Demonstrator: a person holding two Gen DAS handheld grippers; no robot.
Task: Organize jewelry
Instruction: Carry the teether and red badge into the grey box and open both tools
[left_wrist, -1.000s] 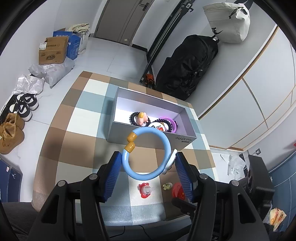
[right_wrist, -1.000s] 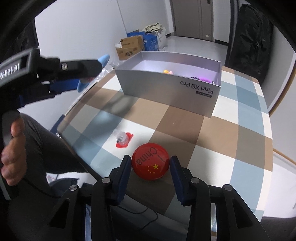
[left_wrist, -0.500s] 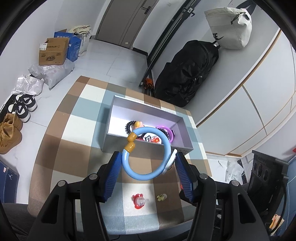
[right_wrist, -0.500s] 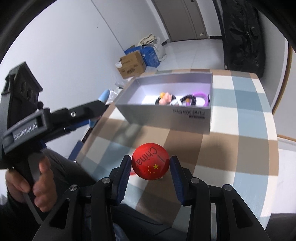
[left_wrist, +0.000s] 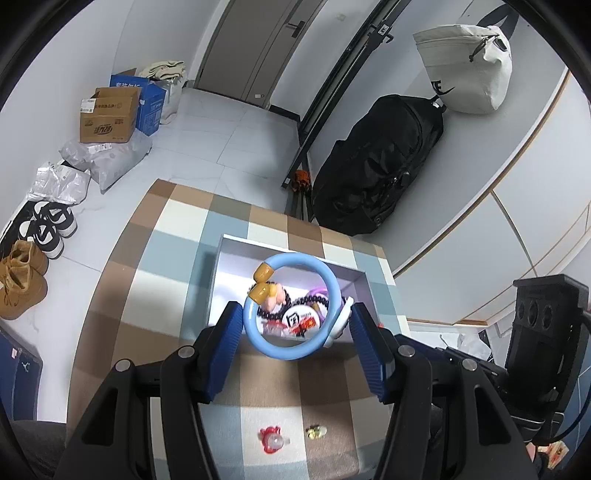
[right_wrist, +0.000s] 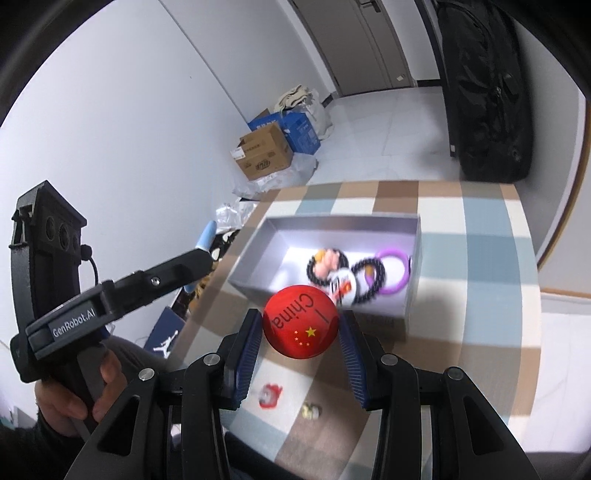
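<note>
Above the grey box (left_wrist: 288, 280) on the checked worktop (left_wrist: 155, 258), the left gripper (left_wrist: 291, 325) squeezes a blue ring (left_wrist: 258, 334), and the right gripper (right_wrist: 301, 332) squeezes a red badge (right_wrist: 301, 326). Bracelets (right_wrist: 369, 275) lie inside the box.

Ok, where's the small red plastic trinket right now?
The small red plastic trinket lies on the checked tablecloth near its front edge, just left of the tiny yellow charm, outside the grey box.

Home entryway: shoes (left_wrist: 35, 251), backpack (left_wrist: 376, 166)
</note>
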